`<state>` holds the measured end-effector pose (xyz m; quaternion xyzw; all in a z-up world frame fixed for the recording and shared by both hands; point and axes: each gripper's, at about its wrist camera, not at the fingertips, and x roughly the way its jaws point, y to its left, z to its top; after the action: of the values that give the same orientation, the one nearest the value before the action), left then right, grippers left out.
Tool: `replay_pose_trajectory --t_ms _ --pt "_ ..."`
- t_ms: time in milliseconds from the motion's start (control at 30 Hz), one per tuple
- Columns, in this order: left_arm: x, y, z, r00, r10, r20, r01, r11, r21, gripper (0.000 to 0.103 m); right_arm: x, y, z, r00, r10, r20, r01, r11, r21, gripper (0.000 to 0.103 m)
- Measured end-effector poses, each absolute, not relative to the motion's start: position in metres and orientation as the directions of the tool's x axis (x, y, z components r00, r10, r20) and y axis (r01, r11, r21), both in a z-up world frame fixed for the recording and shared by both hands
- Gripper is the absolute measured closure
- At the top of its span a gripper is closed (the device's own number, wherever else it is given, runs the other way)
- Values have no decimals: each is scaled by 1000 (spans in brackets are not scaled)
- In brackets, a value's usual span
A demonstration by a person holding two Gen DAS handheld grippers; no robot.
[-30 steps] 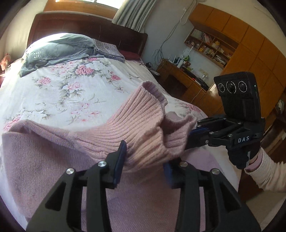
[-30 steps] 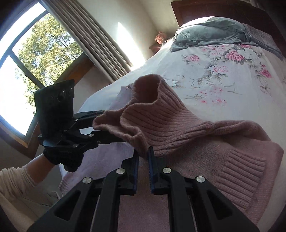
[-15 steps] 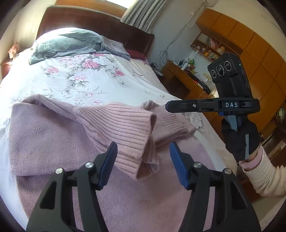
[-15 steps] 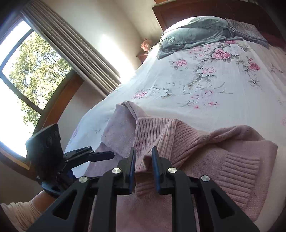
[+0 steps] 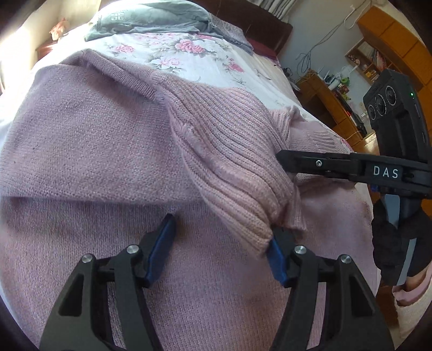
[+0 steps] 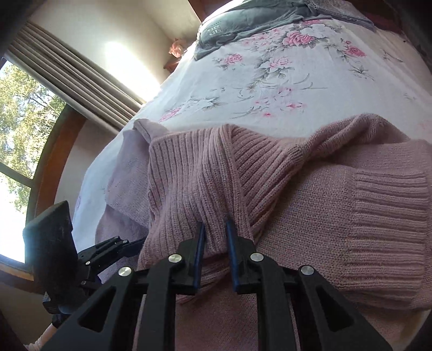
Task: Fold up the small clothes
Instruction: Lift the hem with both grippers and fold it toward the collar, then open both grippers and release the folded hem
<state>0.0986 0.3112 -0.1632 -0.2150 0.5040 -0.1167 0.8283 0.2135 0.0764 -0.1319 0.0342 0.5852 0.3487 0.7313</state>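
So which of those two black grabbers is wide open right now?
The left gripper: its blue-padded fingers stand far apart over the pink sweater. The right gripper keeps only a narrow gap, with a ribbed fold of the sweater between its fingers.

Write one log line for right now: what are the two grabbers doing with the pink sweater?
left hand-held gripper: open, above sweater | right hand-held gripper: pinching ribbed collar | sweater: flat on floral bed

Left wrist: low over the pink sweater [image 5: 108, 151], facing the headboard and shelves
Right wrist: equally close, facing the window [image 6: 16, 140]
Shared: sweater, floral bedspread [image 6: 270, 81], grey pillow [image 5: 151, 16]
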Motion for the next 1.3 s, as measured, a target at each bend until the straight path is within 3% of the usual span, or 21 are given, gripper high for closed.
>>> replay_pose_trajectory --t_ms 200,333,533,767,1133,1300 --pt "51 334 -129 493 -386 -780 -67 876 -477 37 180 42 -85 116 620 -776 -494 713 497 70" --pt "-9 364 -108 506 -272 -818 -122 917 -381 32 124 4 -63 139 615 -776 -533 707 465 62" --pt "-100 410 -112 421 -130 -898 -260 931 -257 32 32 -54 -60 225 505 -833 -543 775 323 50" --pt "-163 424 -143 339 -189 -921 -333 892 -306 32 -35 -109 -84 208 482 -851 -420 830 367 39" --pt "-188 413 -161 313 -257 -914 -313 881 -355 27 -77 -133 -153 84 464 -882 -266 863 429 39" --pt "-193 407 -161 313 -273 -910 -313 875 -370 28 -87 -131 -180 24 485 -874 -231 854 467 55"
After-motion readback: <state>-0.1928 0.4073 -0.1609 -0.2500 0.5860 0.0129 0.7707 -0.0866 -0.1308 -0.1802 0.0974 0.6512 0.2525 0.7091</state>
